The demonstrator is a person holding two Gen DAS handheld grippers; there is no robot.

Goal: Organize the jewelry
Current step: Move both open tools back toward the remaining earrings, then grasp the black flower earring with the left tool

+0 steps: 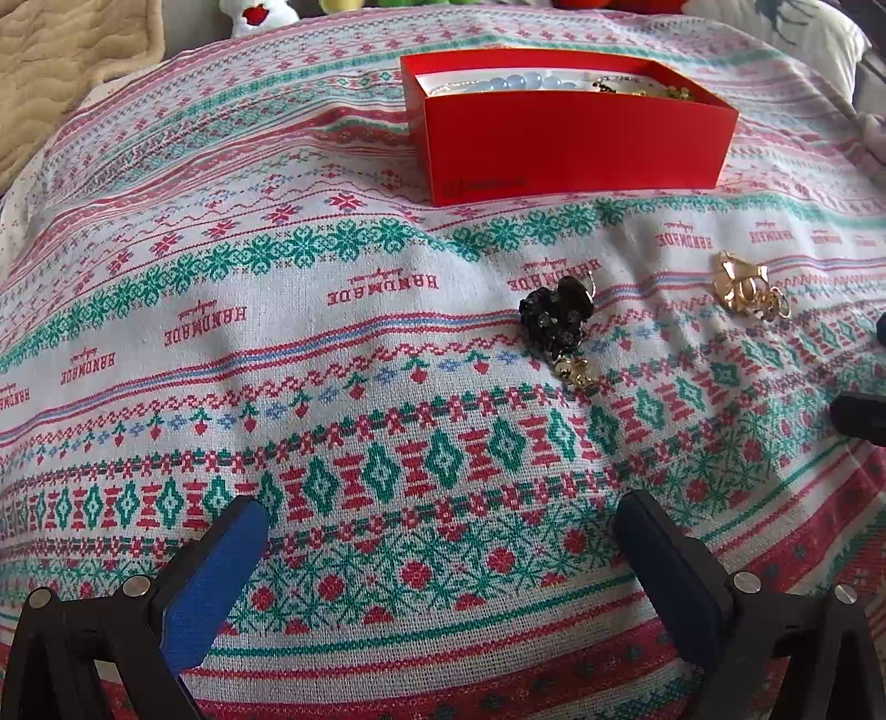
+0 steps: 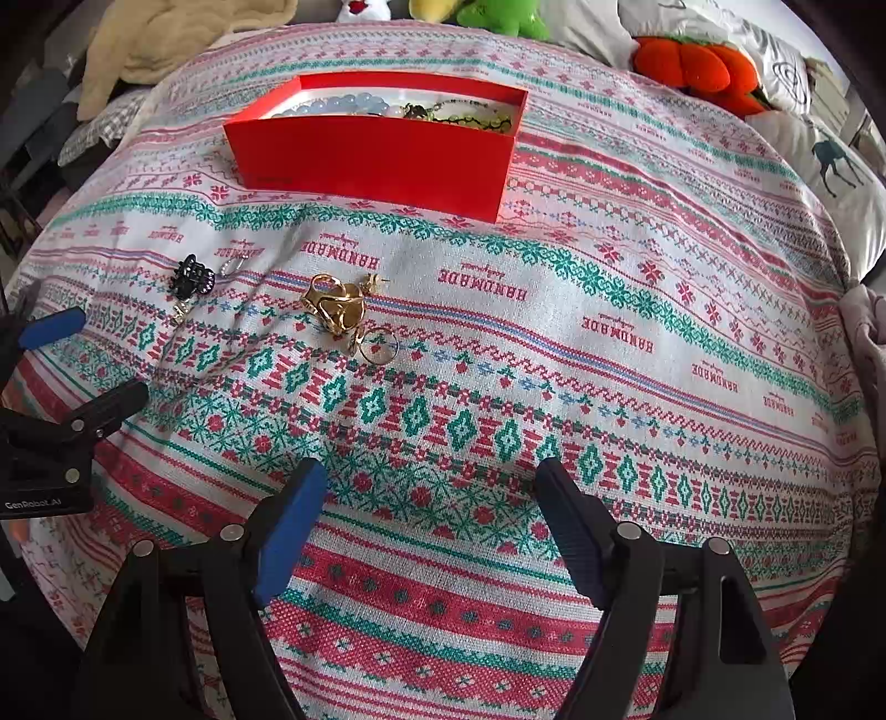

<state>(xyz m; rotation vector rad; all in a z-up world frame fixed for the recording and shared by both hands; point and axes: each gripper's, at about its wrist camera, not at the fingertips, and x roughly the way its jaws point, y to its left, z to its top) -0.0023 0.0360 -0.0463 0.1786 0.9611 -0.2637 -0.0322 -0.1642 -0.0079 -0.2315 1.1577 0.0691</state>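
Note:
A red box (image 1: pixel 576 149) (image 2: pixel 376 160) stands at the far side of the patterned cloth, holding pale blue beads (image 1: pixel 515 83) and dark and gold pieces. A black earring cluster (image 1: pixel 556 313) (image 2: pixel 191 277) lies on the cloth ahead and to the right of my left gripper (image 1: pixel 443 507). That gripper is open with nothing between its fingers. A heap of gold jewelry (image 1: pixel 742 282) (image 2: pixel 335 304) with a loose gold ring (image 2: pixel 379 344) lies ahead and left of my right gripper (image 2: pixel 432 471), which is open and empty too. In the right wrist view the left gripper (image 2: pixel 88 363) shows at the left edge.
The red, green and white woven cloth (image 2: pixel 609 343) covers a soft, rumpled surface. Behind it lie an orange plush toy (image 2: pixel 698 66), a green plush toy (image 2: pixel 498 19), a beige blanket (image 2: pixel 166 44) and a pillow with a deer print (image 2: pixel 836 160).

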